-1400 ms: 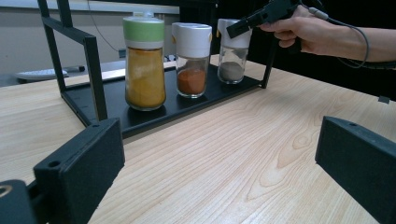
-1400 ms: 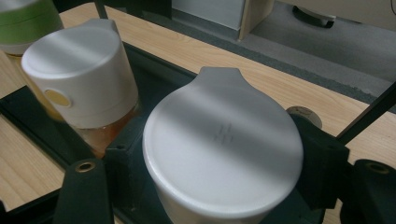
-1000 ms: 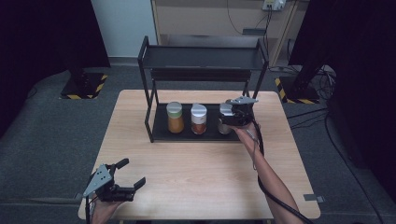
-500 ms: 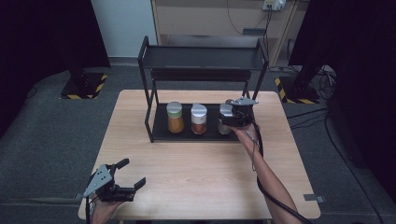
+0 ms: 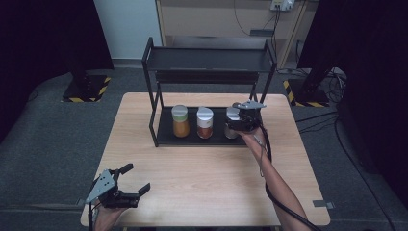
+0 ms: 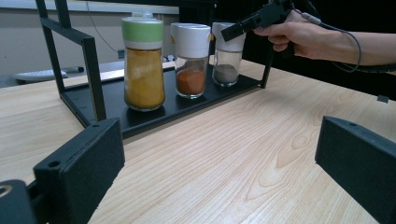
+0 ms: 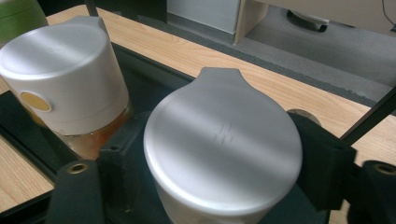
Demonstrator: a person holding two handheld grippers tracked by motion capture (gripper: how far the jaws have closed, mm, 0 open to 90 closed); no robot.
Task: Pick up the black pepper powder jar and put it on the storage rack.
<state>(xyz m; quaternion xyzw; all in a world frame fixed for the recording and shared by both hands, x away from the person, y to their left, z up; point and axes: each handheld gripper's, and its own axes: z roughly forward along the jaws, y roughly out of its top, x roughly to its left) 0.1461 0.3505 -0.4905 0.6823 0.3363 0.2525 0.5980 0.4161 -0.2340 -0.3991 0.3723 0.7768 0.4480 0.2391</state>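
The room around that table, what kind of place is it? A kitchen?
Probably a lab or test room, not a kitchen. A bare wooden table stands on grey carpet with a black rack of spice jars, black curtains on both sides and loose cables on the floor.

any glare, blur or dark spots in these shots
High view: the table is evenly lit, but both upper corners are nearly black. Left gripper view: the spice jars are sharp, while the near jaws are soft. Right gripper view: a soft sheen lies on the white lid, and the floor behind is blurred.
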